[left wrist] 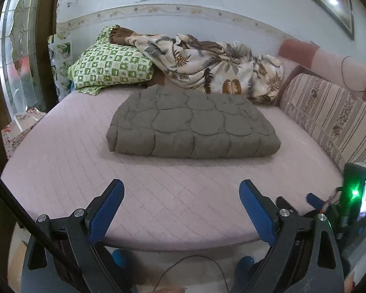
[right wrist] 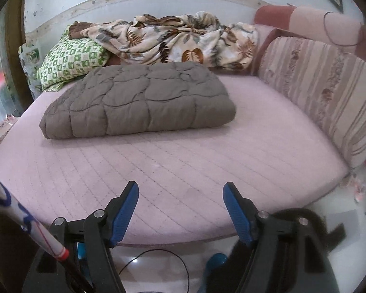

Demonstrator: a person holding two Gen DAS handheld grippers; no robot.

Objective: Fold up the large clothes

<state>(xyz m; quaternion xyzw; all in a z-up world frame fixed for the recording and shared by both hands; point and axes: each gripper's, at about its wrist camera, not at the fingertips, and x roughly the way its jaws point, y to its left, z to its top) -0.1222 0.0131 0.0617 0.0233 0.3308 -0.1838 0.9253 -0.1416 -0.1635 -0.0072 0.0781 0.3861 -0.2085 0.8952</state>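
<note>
Both grippers, left (left wrist: 181,191) and right (right wrist: 180,194), hang spread and empty at the bed's (left wrist: 61,161) near edge, well apart from the quilt (left wrist: 190,124) folded mid-bed (looks finished). Risk: nudging that puffy stack could spring a fold loose.

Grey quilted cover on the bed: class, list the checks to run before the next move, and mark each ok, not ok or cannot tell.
1. Grey quilted cover folded into a compact bundle: ok.
2. It lies wholly on the pink mattress: ok.
3. Left gripper open and empty: ok.
4. Right gripper open and empty: ok.
5. Both grippers clear of the cover: ok.
6. Leaf-print blanket folded: not ok, crumpled.
</note>
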